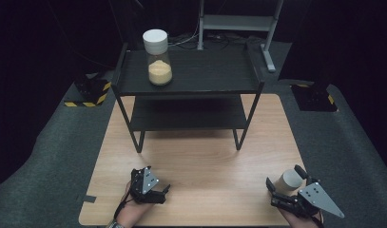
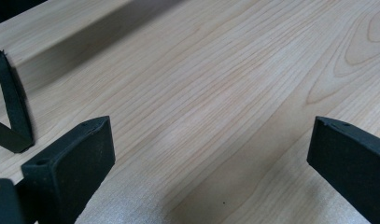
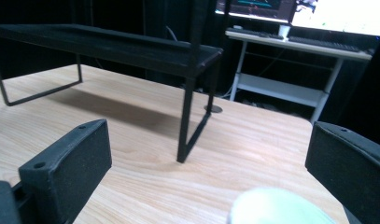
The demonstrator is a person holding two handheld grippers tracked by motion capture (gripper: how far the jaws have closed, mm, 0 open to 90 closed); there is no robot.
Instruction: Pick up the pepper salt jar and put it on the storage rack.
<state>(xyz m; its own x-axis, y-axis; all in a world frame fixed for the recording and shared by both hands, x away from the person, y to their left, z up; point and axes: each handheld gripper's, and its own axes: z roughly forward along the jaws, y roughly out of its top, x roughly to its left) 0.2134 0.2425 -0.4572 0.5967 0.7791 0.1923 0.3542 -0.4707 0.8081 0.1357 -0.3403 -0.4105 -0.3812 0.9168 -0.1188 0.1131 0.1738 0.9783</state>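
My right gripper (image 1: 285,183) brackets a small white-lidded jar (image 1: 289,180)
I see its 2 jaws apart around the jar at the table's (image 1: 205,161) near right; my left gripper (image 1: 150,186) gapes over bare wood

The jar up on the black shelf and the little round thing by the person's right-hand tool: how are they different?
The jar stands on the rack's top shelf, untouched; the small cylinder sits on the table between the right gripper's open jaws. The jar is taller, see-through, part-filled with yellowish powder under a white lid; the small cylinder looks solid and pale. Both are round and upright.
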